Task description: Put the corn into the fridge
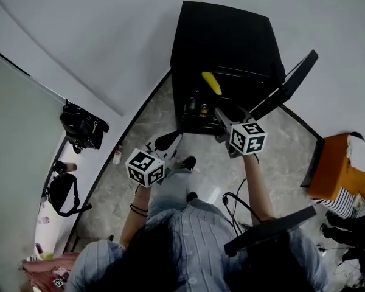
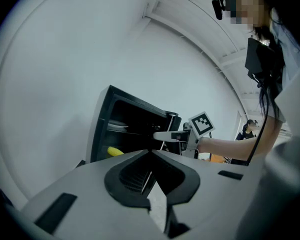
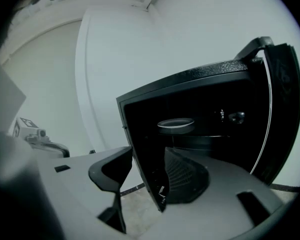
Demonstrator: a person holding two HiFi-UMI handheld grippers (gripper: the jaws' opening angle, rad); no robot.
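The yellow corn (image 1: 211, 82) lies on a shelf inside the small black fridge (image 1: 225, 35), whose door (image 1: 287, 85) stands open to the right. In the left gripper view the corn (image 2: 114, 152) shows low in the fridge (image 2: 130, 129) opening. My left gripper (image 1: 170, 140) hangs in front of the fridge, lower left, its jaws shut with nothing in them (image 2: 151, 156). My right gripper (image 1: 222, 118) is at the fridge mouth, open and empty (image 3: 147, 171), apart from the corn. The fridge's near wall edge (image 3: 140, 159) lines up beyond its jaws.
A white plate (image 3: 175, 124) sits on an upper shelf; small bottles (image 1: 194, 107) stand low in the fridge. Black bags (image 1: 82, 126) lie by the left wall, an orange box (image 1: 334, 169) to the right, cables (image 1: 231, 201) on the floor.
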